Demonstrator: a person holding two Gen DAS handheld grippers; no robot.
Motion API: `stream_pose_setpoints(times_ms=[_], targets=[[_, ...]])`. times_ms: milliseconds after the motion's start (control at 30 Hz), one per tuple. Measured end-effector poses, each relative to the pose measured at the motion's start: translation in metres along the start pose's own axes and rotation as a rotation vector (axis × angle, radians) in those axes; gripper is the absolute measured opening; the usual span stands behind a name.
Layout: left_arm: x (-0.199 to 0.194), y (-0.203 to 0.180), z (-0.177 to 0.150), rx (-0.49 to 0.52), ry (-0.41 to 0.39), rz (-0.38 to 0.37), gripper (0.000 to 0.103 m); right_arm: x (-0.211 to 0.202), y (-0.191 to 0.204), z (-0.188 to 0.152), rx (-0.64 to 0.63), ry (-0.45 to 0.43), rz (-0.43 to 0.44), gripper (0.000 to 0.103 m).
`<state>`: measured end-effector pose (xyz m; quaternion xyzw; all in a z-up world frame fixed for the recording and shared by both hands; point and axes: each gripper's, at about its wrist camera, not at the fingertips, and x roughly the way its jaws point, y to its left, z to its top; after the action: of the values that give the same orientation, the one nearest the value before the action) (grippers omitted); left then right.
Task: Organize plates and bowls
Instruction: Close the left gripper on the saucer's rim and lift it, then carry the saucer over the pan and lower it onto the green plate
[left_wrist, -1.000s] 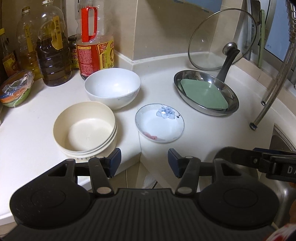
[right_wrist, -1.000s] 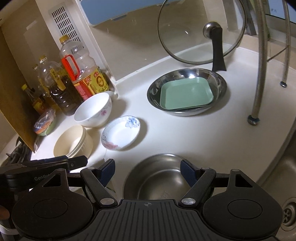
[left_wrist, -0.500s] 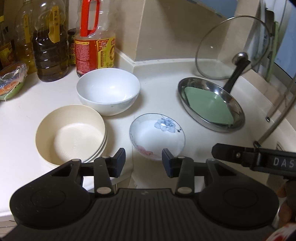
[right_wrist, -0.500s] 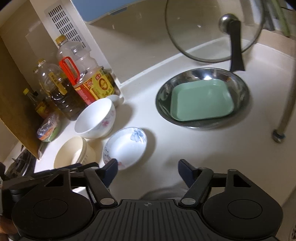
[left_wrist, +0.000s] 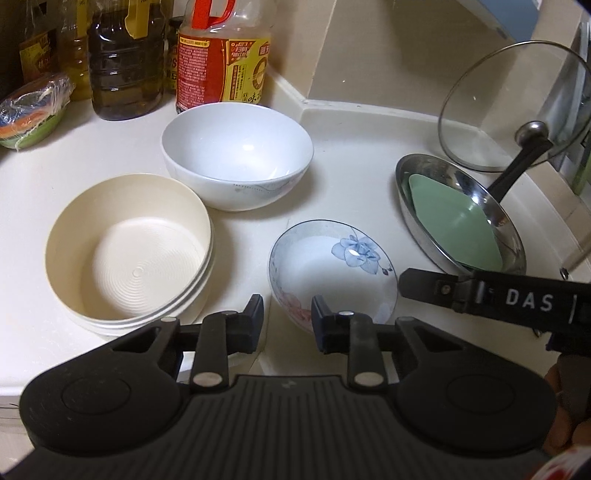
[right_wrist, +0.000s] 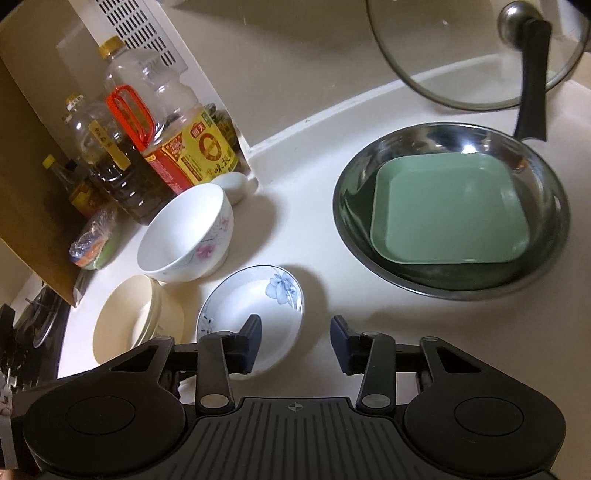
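Observation:
A small floral dish (left_wrist: 332, 266) (right_wrist: 255, 314) sits on the white counter. Left of it stand stacked cream bowls (left_wrist: 129, 251) (right_wrist: 129, 325) and behind them a white bowl (left_wrist: 238, 153) (right_wrist: 184, 236). A green square plate (left_wrist: 456, 221) (right_wrist: 447, 210) lies in a steel pan (left_wrist: 424, 206) (right_wrist: 351, 218). My left gripper (left_wrist: 287, 314) is open and empty at the dish's near rim. My right gripper (right_wrist: 295, 332) is open and empty just over the dish's right edge; its body (left_wrist: 495, 295) shows in the left wrist view.
Oil and sauce bottles (left_wrist: 221, 55) (right_wrist: 173, 147) line the back wall. A glass lid (left_wrist: 509, 107) (right_wrist: 472, 55) leans behind the pan. A wrapped small bowl (left_wrist: 33, 110) (right_wrist: 96, 243) sits at the far left. An egg (right_wrist: 231, 184) lies by the bottles.
Both grippers have moved forward over the counter toward the floral dish. The left jaws have narrowed somewhat. The steel bowl under the right gripper has dropped out of view.

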<state>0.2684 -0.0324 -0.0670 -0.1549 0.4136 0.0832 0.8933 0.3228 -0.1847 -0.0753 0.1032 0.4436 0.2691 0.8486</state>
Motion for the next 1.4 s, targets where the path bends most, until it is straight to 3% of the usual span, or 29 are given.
stream_pose_setpoints(times_ms=[700,1033,1400], targets=[[0.021,-0.007,0.011,0.029,0.012,0.068,0.012,0.036,-0.005,0.012,0.006,0.069,-0.004,0.004],[0.015,-0.011,0.013,0.056,0.005,0.043,0.010,0.018,-0.010,0.009,0.053,0.033,0.000,0.004],[0.001,-0.037,0.023,0.125,-0.032,-0.036,0.010,-0.025,-0.021,0.009,0.133,-0.057,-0.018,0.004]])
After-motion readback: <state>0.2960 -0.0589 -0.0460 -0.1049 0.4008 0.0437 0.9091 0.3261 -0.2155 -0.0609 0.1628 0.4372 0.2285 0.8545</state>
